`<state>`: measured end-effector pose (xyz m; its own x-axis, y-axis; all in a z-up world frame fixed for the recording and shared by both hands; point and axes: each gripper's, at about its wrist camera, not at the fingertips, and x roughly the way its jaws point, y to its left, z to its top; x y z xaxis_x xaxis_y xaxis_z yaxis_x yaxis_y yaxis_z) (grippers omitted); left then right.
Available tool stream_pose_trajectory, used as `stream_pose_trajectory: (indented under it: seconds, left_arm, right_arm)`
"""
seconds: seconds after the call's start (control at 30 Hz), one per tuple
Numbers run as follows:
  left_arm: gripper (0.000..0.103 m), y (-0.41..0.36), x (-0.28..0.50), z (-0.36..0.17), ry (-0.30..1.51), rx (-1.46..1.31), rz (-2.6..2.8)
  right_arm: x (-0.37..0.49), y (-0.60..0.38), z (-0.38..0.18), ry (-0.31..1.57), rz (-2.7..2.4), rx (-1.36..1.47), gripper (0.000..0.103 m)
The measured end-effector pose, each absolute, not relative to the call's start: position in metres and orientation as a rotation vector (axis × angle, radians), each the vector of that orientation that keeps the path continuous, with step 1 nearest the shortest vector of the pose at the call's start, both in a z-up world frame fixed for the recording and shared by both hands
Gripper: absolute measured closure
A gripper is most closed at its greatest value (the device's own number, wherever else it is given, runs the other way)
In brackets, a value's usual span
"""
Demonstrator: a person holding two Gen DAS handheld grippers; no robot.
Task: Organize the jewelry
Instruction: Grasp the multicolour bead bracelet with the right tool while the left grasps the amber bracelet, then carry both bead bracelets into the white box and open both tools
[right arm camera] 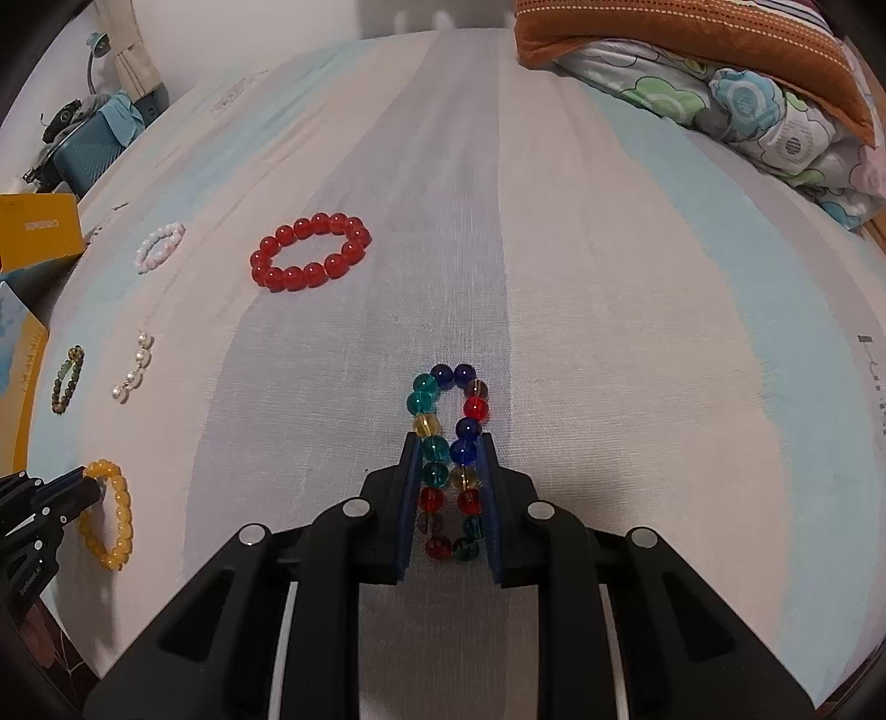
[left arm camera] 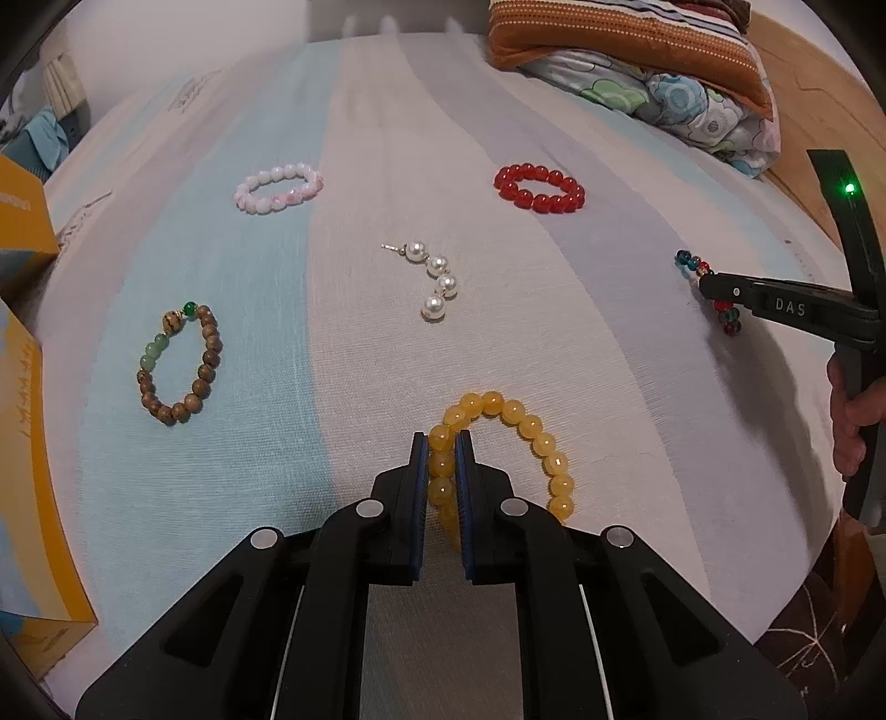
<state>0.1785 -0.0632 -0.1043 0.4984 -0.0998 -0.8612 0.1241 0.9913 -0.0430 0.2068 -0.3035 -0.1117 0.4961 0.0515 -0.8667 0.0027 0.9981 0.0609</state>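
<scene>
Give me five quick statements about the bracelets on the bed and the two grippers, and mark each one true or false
1. The left gripper is closed on one side of the yellow bracelet. True.
2. The right gripper is squeezing the red bracelet. False: its pads pinch both sides of the multicolour bracelet; the red one lies untouched farther away.
3. The pearl piece lies between the two grippers' bracelets and the far row. True.
4. The wooden bracelet has some green beads. True.
5. The pink-white bracelet rests on the pillow. False: it lies flat on the striped sheet.
</scene>
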Motion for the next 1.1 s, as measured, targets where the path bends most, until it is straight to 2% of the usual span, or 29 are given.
stream_pose_trajectory:
  seconds: [1.1]
  left_arm:
    - [0.094,-0.057,0.162,-0.033,0.95,0.028,-0.1]
  right_arm:
    - [0.172,-0.293,-0.051,0.962,0.025,0.069,0.084]
